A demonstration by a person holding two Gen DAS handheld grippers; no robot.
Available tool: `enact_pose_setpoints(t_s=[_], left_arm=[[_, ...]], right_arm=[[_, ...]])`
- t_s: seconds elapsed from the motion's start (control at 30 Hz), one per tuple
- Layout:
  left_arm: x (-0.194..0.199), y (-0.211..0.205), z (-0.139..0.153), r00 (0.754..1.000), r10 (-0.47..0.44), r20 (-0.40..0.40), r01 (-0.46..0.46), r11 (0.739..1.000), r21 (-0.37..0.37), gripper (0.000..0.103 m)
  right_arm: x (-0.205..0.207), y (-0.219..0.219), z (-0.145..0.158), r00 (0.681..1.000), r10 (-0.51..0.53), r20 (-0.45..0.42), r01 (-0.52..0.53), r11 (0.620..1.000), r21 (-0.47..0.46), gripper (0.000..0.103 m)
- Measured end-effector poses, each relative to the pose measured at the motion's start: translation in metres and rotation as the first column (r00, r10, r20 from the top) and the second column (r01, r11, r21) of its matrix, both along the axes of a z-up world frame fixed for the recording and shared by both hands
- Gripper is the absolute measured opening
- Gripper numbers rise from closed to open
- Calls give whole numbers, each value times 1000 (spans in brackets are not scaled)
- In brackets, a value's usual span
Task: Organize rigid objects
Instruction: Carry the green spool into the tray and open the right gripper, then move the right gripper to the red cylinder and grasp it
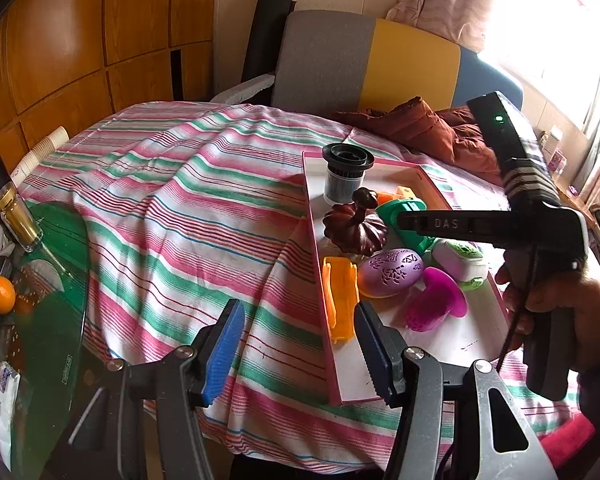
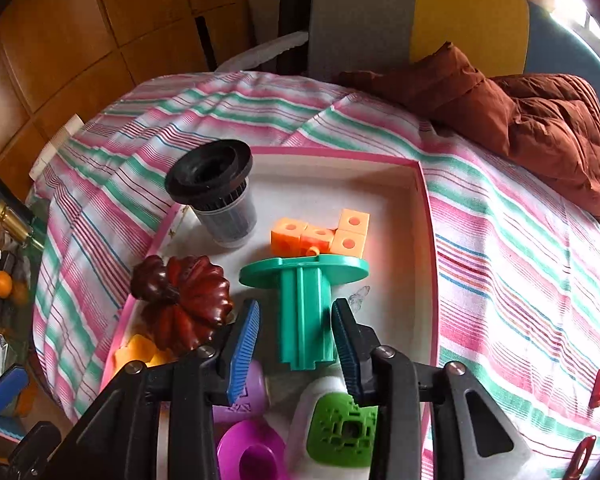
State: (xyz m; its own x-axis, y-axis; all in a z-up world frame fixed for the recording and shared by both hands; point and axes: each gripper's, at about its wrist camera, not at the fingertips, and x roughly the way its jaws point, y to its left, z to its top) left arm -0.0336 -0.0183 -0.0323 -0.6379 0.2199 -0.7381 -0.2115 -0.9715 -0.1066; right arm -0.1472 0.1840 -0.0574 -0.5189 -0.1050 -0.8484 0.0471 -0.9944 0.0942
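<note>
We're over a table draped in a pink, green and white striped cloth (image 1: 188, 208), wood-panelled wall (image 1: 80, 40) behind, a grey and yellow chair back (image 1: 364, 60) and bright window at the far side, a rust-brown jacket (image 2: 532, 120) heaped on the cloth. The pink-edged tray (image 2: 426, 216) holds our toys. Our right gripper (image 2: 296, 340) has its fingers slightly parted either side of the green spool (image 2: 304, 308), pads clear of it. Our left gripper (image 1: 300, 356) hangs at the tray's near corner, fingers moderately apart, empty.
</note>
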Motion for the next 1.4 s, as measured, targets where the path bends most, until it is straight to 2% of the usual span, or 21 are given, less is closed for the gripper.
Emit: enact_pose_setpoints(t_s=[0.37, 0.6, 0.83, 1.27, 1.33, 1.4], left_arm=[[6, 3, 5, 1000, -17, -15, 17, 1000, -5, 58], [10, 11, 8, 999, -40, -27, 39, 999, -15, 58], [13, 25, 8, 997, -76, -31, 75, 997, -32, 58], [18, 43, 5, 993, -117, -21, 116, 991, -63, 58], [18, 45, 4, 993, -119, -16, 117, 991, -67, 58], [19, 46, 3, 992, -122, -14, 120, 990, -72, 58]], right_arm=[[44, 19, 37, 993, -29, -112, 30, 999, 14, 38], [80, 58, 45, 987, -86, -132, 93, 995, 44, 38], [114, 117, 47, 971, -199, -132, 211, 974, 81, 38], [163, 212, 39, 902, -406, -145, 422, 902, 96, 38], [171, 230, 37, 875, -459, -154, 474, 877, 76, 38], [181, 253, 34, 829, -541, -144, 548, 836, 14, 38]])
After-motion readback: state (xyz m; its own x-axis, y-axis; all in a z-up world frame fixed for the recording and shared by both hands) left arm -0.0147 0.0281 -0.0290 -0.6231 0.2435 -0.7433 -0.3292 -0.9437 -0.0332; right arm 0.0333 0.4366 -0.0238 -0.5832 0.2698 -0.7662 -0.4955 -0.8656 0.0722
